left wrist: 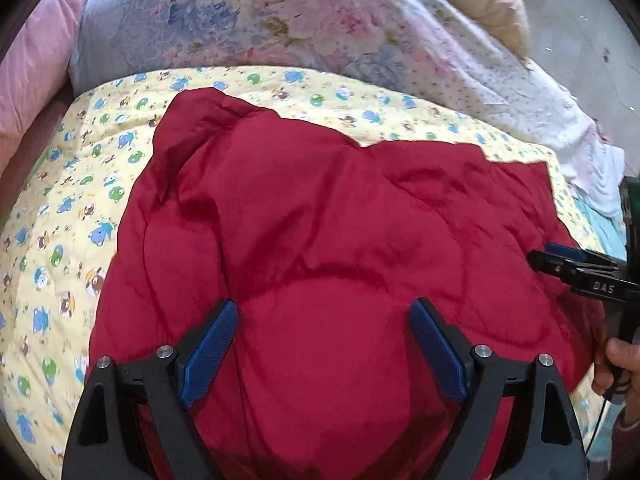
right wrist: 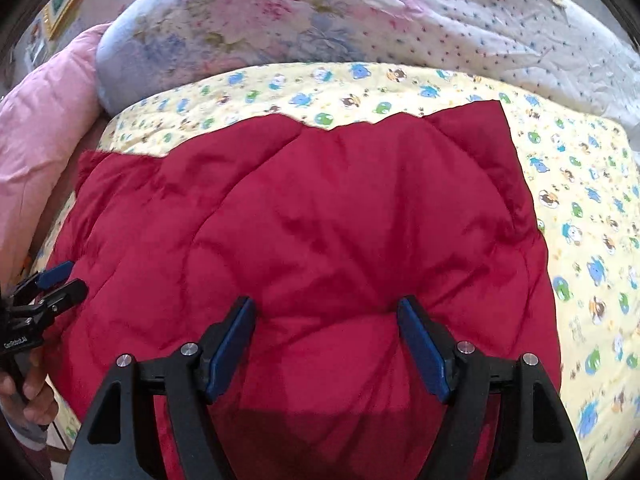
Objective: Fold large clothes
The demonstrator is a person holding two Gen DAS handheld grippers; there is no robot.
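A large red quilted garment (left wrist: 320, 216) lies spread and puffy on a yellow cartoon-print sheet (left wrist: 60, 208); it also fills the right wrist view (right wrist: 320, 220). My left gripper (left wrist: 324, 320) is open, its blue pads (left wrist: 208, 352) spread just above the garment's near part, holding nothing. My right gripper (right wrist: 326, 316) is open over the garment's near part, empty. The right gripper also shows at the right edge of the left wrist view (left wrist: 560, 258), and the left gripper at the left edge of the right wrist view (right wrist: 60, 276).
A floral quilt (left wrist: 280, 20) is bunched along the far side of the bed. A pink blanket (left wrist: 36, 60) lies at the far left. The yellow sheet (right wrist: 580, 220) shows bare to the right of the garment. Grey floor (left wrist: 580, 32) lies beyond the bed at far right.
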